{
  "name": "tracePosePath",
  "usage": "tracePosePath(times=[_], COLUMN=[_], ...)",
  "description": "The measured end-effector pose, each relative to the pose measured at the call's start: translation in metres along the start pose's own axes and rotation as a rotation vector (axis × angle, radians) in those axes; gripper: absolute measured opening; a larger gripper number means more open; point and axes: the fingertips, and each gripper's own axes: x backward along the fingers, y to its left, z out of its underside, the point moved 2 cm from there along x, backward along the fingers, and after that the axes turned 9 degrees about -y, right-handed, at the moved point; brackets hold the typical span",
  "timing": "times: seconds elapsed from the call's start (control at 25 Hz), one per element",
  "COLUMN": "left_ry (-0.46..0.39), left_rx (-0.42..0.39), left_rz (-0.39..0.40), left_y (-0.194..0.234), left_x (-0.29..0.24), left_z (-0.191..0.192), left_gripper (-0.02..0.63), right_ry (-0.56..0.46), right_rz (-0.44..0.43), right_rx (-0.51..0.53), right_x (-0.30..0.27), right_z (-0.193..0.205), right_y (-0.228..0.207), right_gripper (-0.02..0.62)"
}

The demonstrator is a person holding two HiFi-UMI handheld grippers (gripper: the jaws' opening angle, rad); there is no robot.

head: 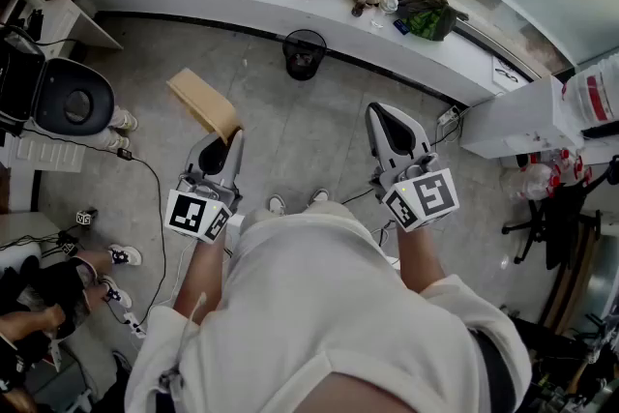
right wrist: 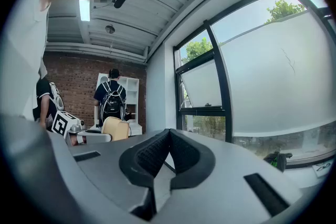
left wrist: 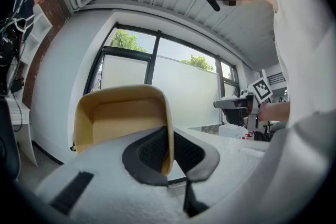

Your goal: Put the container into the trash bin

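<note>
A tan open container (head: 205,103) sticks out ahead of my left gripper (head: 232,138), whose jaws are shut on one of its walls. In the left gripper view the container (left wrist: 119,119) stands above the dark pads (left wrist: 152,150), its right wall pinched between them. My right gripper (head: 387,123) is held level beside it, shut with nothing in it; its pads (right wrist: 152,155) meet at the tips. A black mesh trash bin (head: 304,53) stands on the floor ahead, by the window ledge, well beyond both grippers.
A long white window ledge (head: 271,0) with bottles and a green bag (head: 428,15) runs behind the bin. A white table (head: 517,119) is at the right, a chair (head: 70,98) and cables at the left. A person with a backpack (right wrist: 111,99) stands far left.
</note>
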Motion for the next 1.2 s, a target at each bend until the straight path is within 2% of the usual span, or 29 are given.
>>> tracePosePath(times=[0.44, 0.76, 1.0, 1.2], left_ry=[0.02, 0.024, 0.044, 0.084], left_rx=[0.003, -0.006, -0.02, -0.013], left_rz=[-0.007, -0.013, -0.029, -0.053], left_y=[-0.002, -0.008, -0.018, -0.011], left_x=[-0.01, -0.03, -0.046, -0.061], left_z=[0.007, 0.011, 0.024, 0.036], left_gripper=[0.025, 0.025, 0.025, 0.025], right_ry=[0.021, -0.047, -0.026, 0.007], right_rz=[-0.008, -0.073, -0.099, -0.101], right_rx=[-0.018, -0.085, -0.109, -0.159], right_x=[-0.003, -0.002, -0.002, -0.008], right_z=[0.009, 0.003, 0.021, 0.04], right_y=[-0.012, -0.03, -0.054, -0.072], right_gripper=[0.002, 0.002, 0.002, 0.002])
